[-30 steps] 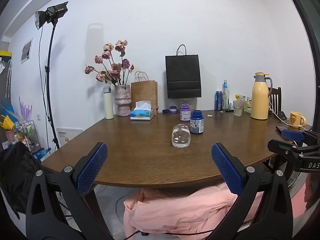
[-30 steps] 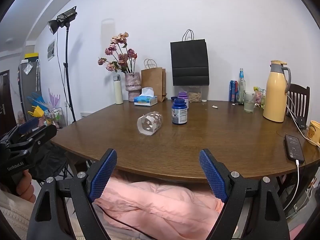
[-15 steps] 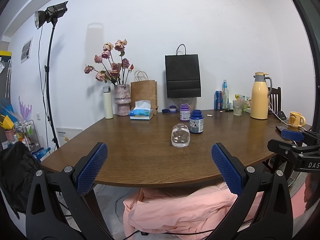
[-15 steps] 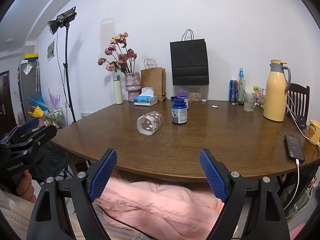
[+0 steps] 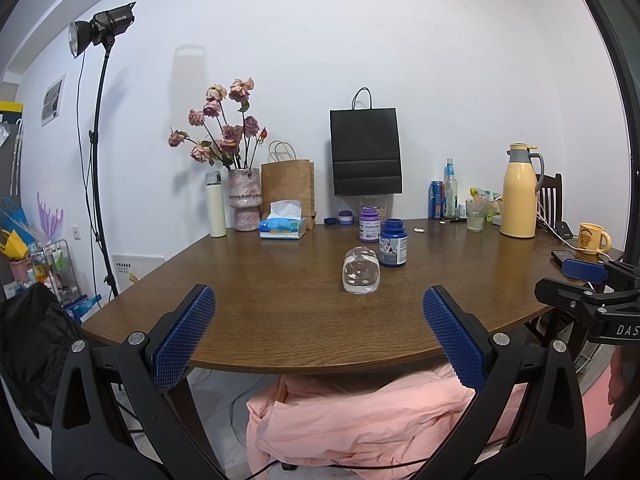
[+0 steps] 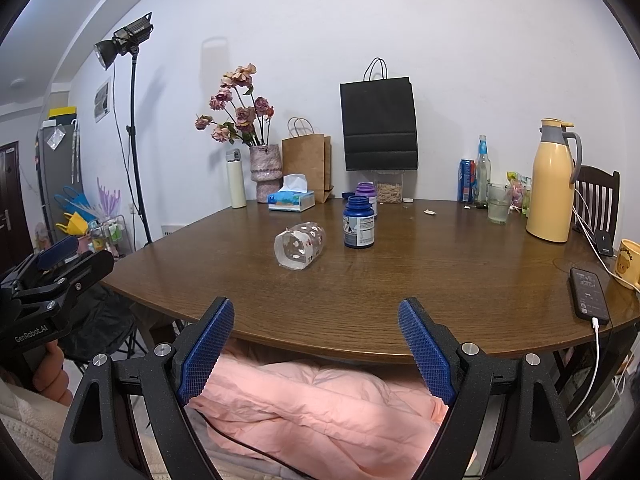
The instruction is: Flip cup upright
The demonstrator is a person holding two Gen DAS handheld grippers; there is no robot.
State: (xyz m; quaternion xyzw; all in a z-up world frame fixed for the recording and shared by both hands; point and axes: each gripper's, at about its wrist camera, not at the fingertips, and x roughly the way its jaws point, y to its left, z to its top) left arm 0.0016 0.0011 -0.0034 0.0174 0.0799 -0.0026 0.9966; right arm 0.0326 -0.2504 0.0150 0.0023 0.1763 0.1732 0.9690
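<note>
Clear cup [image 5: 361,271] lay on its side near the middle of the wooden tabletop [image 5: 260,312], open mouth turned toward the left front edge in the right wrist view [image 6: 299,245]. Just beside it on the far right side stood a dark blue bottle [image 6: 359,222], close but not clearly touching. Behind that, a purple jar [image 5: 369,224].

Left gripper [image 5: 318,340] held wide open, blue pads [image 5: 183,336] spread and gripping nothing, hovering off the near curved edge of the tabletop, well short of the cup. Right gripper [image 6: 316,350] likewise spread wide and empty, also outside the near edge, with the cup ahead and slightly to its left.

Broad bare wood between the near edge and the cup, and more to the cup's left as far as the rounded left edge. Crowded along the far edge by the wall: tissue box [image 5: 282,227], vase of dried roses [image 5: 244,199], brown paper bag [image 5: 287,186], black paper bag [image 5: 365,153]. Toward the right end: yellow thermos jug [image 6: 551,188], glass of water [image 6: 498,208], phone [image 6: 589,293] on a white cable close to the right front edge, yellow mug [image 6: 629,258] at the rim. Pink bedding [image 6: 320,408] bunched below the near edge.
</note>
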